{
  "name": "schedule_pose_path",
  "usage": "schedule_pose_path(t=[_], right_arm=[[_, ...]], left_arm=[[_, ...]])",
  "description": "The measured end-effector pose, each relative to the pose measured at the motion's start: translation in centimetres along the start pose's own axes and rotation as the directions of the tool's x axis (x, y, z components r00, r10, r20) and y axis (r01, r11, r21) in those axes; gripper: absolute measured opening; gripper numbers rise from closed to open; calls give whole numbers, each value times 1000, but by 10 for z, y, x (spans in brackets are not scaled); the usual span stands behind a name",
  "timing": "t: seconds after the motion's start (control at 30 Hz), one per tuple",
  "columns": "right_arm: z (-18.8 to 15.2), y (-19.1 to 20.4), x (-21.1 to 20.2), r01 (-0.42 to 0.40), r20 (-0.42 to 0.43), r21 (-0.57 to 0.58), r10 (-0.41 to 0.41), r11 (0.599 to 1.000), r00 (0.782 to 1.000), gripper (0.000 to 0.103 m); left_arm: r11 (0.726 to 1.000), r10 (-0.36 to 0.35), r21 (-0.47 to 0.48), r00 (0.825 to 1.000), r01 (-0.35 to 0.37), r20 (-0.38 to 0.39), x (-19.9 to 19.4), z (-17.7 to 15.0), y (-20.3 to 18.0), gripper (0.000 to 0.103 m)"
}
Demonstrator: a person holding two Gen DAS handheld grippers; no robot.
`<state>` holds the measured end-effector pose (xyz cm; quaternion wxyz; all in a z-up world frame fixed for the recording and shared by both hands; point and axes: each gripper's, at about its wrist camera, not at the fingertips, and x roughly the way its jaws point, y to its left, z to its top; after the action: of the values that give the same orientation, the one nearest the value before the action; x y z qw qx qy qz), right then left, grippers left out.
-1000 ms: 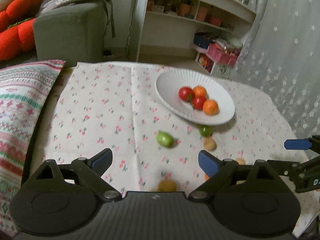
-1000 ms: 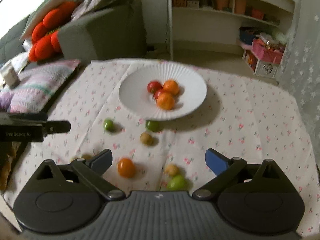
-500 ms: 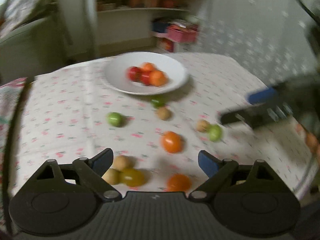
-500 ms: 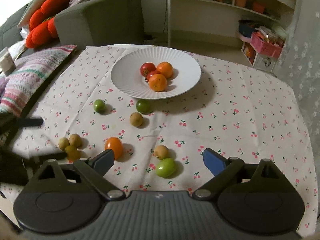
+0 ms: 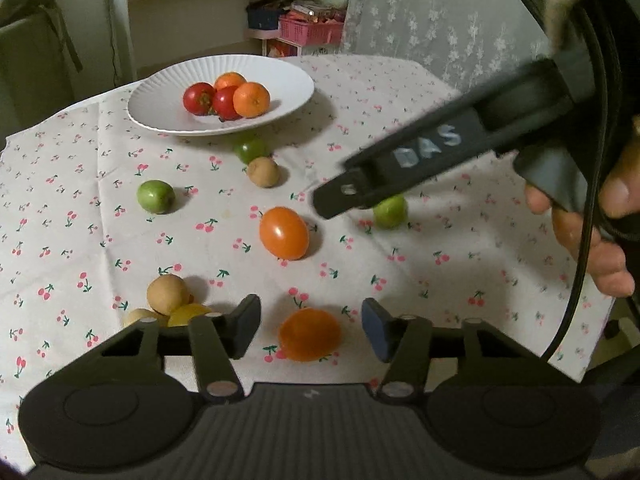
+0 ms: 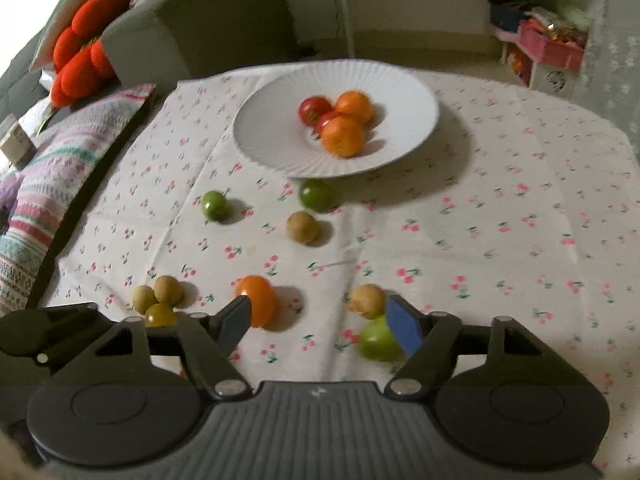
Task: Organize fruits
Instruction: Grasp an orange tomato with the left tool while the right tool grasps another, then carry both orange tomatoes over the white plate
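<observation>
My left gripper (image 5: 310, 328) hangs low over the cherry-print cloth with its jaws closing. A round orange fruit (image 5: 310, 340) lies between them, and a gap shows on each side. My right gripper (image 6: 320, 322) is also closing over bare cloth. An orange tomato (image 6: 256, 300) sits by its left finger. A brown fruit (image 6: 367, 300) and a green fruit (image 6: 376, 344) sit by its blue right finger. The white plate (image 6: 272, 120) at the back holds two red tomatoes and two oranges (image 6: 343, 136). In the left wrist view the right gripper's black arm (image 5: 400, 168) crosses above the cloth.
Loose on the cloth are two green fruits (image 6: 215, 205) (image 6: 316, 195), a brown one (image 6: 303, 227) and a small brown-and-yellow cluster (image 6: 158, 300). A person's hand (image 5: 580, 232) is at the right. A striped cushion (image 6: 48, 184) lies left; shelves and a sofa stand behind.
My left gripper swung round and sank toward the cloth, and the orange fruit now lies between its narrowed fingers. My right gripper dropped closer to the fruits and its fingers also drew together.
</observation>
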<state>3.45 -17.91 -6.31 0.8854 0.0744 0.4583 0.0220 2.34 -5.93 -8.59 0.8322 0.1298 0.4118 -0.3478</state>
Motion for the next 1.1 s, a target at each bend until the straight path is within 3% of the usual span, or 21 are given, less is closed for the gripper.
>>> schedule_pose_path(t=[0.17, 0.33, 0.57, 0.7, 1.1], right_arm=[[3, 12, 11, 3, -2, -54, -3, 999, 1000, 62], [6, 15, 21, -14, -15, -41, 13, 999, 1000, 58], [4, 19, 33, -55, -44, -37, 53, 998, 998, 45], [0, 24, 36, -60, -50, -56, 57, 997, 997, 27], [6, 19, 23, -73, -10, -44, 72, 996, 997, 27]], left_arm=[[999, -2, 32, 1000, 3, -28, 6, -4, -4, 22], [1000, -16, 13, 999, 16, -29, 7, -4, 1, 21], [1000, -21, -8, 999, 21, -33, 7, -2, 7, 21], [1000, -13, -7, 1000, 12, -24, 5, -1, 7, 21], [1000, 9, -22, 999, -9, 35, -10, 10, 16, 21]])
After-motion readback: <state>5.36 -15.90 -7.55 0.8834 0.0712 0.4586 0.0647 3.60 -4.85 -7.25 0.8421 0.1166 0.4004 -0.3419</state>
